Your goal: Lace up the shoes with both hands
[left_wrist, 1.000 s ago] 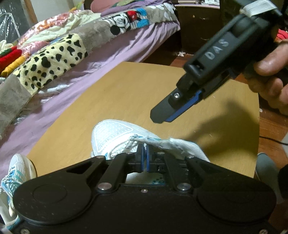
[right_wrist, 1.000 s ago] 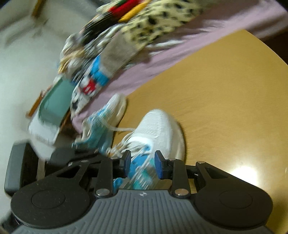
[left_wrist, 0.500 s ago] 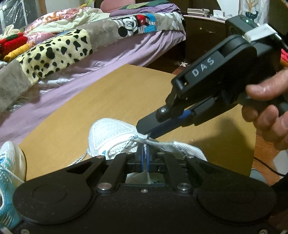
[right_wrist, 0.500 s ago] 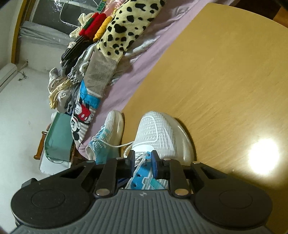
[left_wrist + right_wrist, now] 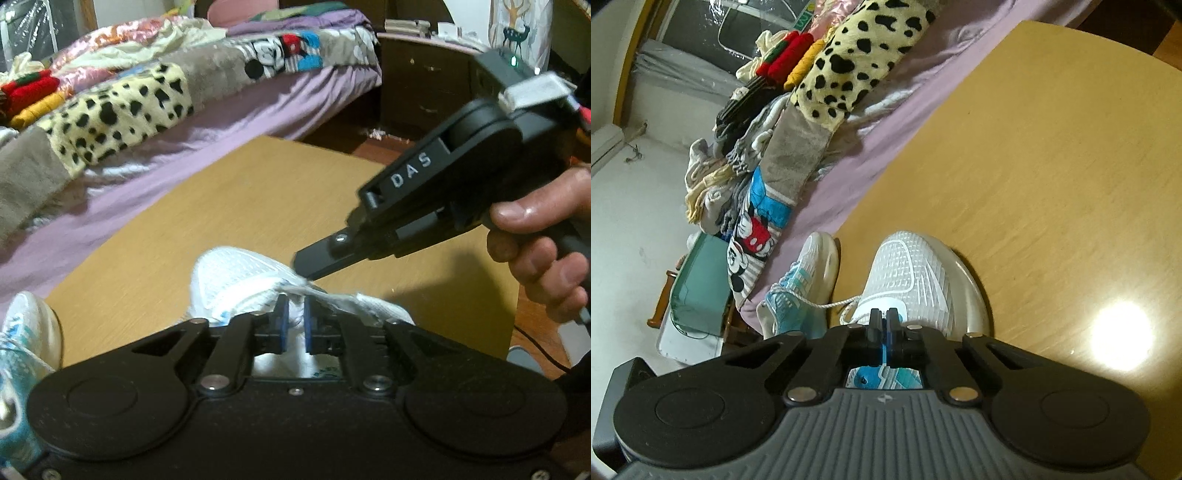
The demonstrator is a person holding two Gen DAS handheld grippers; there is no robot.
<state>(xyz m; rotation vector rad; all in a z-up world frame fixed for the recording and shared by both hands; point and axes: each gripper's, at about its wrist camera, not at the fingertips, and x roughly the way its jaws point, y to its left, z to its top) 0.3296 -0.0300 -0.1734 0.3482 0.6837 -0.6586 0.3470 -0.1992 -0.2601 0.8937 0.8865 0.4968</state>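
While the left gripper (image 5: 293,325) sits low at the bottom centre of its own view, its blue-padded fingers stand slightly apart over the white shoe (image 5: 236,280), with pale shoe fabric showing in the gap; nothing is clearly pinched between them. The right gripper (image 5: 306,264) enters that view from the upper right, angled down and to the left, its black tip meeting the shoe's upper edge just above the left fingers. A hand (image 5: 535,251) at the right edge wraps the handle, thumb on top, fingers curled beneath.

In the right wrist view the right gripper (image 5: 885,325) has its fingers drawn almost together, only a thin slit between them, over the shoe (image 5: 912,273) near the lace area. Whether a lace is caught in the slit I cannot tell. A white lace (image 5: 827,304) runs from the shoe toward the left, to a second shoe (image 5: 801,291) with turquoise trim at lower left centre.

The white shoe rests on a tan table (image 5: 258,192), toe pointing to the upper part of the frame. The second shoe (image 5: 26,332) lies at the table's left edge. A bed (image 5: 221,114) with a spotted blanket (image 5: 122,114) fills the upper left
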